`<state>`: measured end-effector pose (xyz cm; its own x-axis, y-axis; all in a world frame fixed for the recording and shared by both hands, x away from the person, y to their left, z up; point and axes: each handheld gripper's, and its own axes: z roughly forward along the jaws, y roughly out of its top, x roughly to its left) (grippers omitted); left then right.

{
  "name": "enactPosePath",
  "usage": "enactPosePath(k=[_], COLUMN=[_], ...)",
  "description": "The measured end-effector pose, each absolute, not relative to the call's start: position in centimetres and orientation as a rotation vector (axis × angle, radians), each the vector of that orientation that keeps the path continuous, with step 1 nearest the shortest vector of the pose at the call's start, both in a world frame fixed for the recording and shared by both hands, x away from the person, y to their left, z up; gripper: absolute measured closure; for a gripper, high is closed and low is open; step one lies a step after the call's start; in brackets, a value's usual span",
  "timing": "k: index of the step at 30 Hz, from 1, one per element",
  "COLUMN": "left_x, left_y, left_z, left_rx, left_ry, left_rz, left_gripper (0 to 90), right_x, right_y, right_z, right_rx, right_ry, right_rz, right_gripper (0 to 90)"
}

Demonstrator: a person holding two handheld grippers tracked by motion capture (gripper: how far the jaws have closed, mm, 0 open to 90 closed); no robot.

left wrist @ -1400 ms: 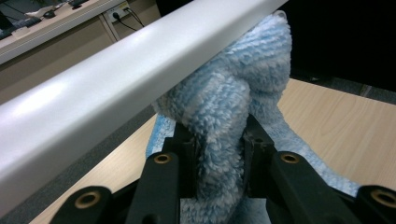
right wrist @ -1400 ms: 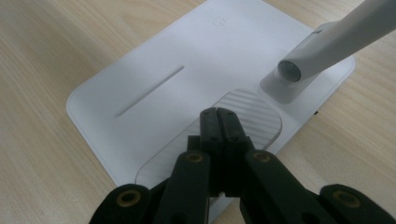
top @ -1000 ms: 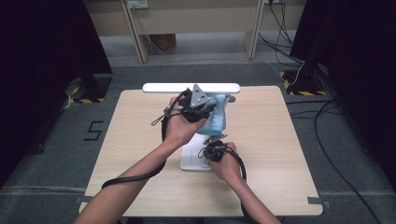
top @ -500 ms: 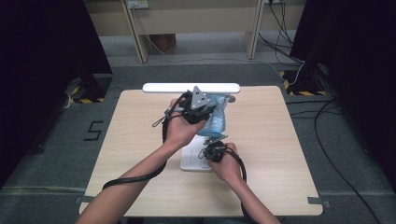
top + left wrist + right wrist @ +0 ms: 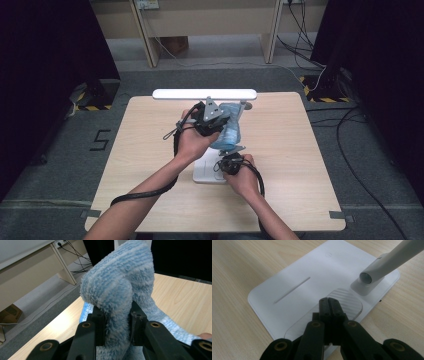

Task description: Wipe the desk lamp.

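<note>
- We see the left gripper (image 5: 212, 117) up over the far middle of the pale wooden surface (image 5: 300, 165), clamped tight on a fluffy light-blue microfibre cloth (image 5: 230, 129).
- In the left gripper view the cloth (image 5: 117, 287) bulges up out of the two black jaws in a thick fold, pinched between them, and more of it trails down behind onto the surface (image 5: 180, 297).
- From above, the cloth hangs against the slanted arm of the white desk lamp (image 5: 205, 94), just below the lamp's long white light bar.
- Over to the right gripper (image 5: 231, 164): its jaws are pressed together with nothing between them.
- In the right gripper view its tips (image 5: 328, 301) sit on the lamp's flat white rectangular base (image 5: 294, 287), on the ribbed patch next to the round foot of the lamp's arm (image 5: 372, 276).
</note>
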<state>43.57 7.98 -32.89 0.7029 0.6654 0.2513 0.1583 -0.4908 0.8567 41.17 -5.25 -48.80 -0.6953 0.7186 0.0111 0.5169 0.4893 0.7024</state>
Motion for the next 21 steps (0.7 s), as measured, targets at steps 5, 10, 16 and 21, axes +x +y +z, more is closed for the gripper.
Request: enactPosePath(k=[5, 10, 16, 21], left_x=[43.6, 43.6, 43.7, 43.7], left_y=[8.1, 8.2, 8.2, 8.3], left_z=[-33.1, -33.5, -34.1, -34.4], left_rx=[2.021, 2.027, 2.022, 2.018], left_ry=[0.628, 0.629, 0.636, 0.634], left_rz=[0.723, 0.722, 0.720, 0.715], left_gripper=[71.1, 71.1, 71.1, 71.2], right_x=[41.2, 41.2, 41.1, 41.1], right_y=[-5.2, -5.3, -5.4, -5.4], right_z=[-48.8, -48.8, -48.9, -48.9], right_rx=[1.037, 1.024, 1.019, 1.015], right_ry=[2.452, 2.455, 2.450, 2.453], right_rz=[1.010, 1.015, 1.020, 1.019], right_gripper=[90.0, 90.0, 90.0, 90.0])
